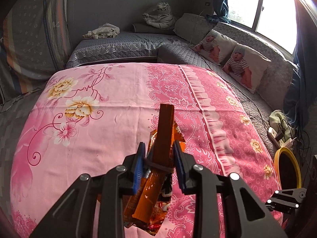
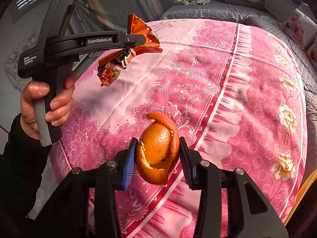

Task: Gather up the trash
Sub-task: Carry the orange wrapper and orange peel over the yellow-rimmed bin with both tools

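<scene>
Left gripper (image 1: 158, 154): its jaws pinched an orange snack wrapper (image 1: 156, 170), the blue pads (image 1: 138, 168) pressing on its crumpled middle.
Wrapper's lie: its long axis ran roughly along the line of the fingers, one folded end poking out past the tips and the other trailing back under the jaws; it hung clear of the pink floral bedsheet (image 1: 89, 130).
Left hand: in the right wrist view a hand (image 2: 39, 107) in a dark sleeve gripped the tool's handle, at the left edge of the bed, the wrapper held above the sheet.
Right gripper (image 2: 157, 150): its jaws were closed on a curled orange peel (image 2: 158, 146), one blue pad at each flank.
Peel's lie: a loose strip curled up and forward beyond the fingertips; the hollow shell sat between the pads, off the sheet.
Bin: a yellow-rimmed round container (image 1: 287, 168) showed at the bed's right edge, just beside the right gripper's arm; I judged it the likely drop point, though its inside was hardly visible.
Deciding relation: the bin lay to the right of both loads, so the right gripper was the nearer; the left one would have to cross the bed's width.
Risk: the peel looked thin and springy, so it might slip.
</scene>
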Available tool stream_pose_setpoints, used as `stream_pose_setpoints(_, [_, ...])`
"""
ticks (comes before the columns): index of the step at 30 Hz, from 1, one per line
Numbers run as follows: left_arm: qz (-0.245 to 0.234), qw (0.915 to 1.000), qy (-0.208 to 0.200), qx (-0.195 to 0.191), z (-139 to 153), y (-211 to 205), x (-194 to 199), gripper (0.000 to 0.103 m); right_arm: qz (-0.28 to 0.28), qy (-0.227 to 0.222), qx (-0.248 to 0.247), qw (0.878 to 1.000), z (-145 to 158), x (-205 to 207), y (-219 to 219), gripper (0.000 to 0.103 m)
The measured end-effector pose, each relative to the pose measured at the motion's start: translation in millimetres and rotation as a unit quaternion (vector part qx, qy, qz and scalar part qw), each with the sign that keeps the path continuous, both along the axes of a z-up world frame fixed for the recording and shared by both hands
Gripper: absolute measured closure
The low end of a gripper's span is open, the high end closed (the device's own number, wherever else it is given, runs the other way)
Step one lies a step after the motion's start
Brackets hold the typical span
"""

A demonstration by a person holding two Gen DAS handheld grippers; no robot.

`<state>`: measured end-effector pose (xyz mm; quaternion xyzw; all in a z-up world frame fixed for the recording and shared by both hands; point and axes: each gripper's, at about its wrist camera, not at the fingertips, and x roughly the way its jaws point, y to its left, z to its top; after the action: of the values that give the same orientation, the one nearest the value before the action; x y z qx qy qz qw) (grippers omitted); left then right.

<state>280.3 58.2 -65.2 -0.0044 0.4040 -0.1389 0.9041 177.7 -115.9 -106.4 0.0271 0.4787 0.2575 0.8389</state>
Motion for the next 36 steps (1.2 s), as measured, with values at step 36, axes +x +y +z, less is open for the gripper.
stream_pose_setpoints(36, [-0.232, 0.9726, -0.008, 0.006, 27.3, -231.7, -134.4, 0.076, -0.323, -0.038, 0.002, 0.946, -2.0, -90.2, -270.6, 0.063])
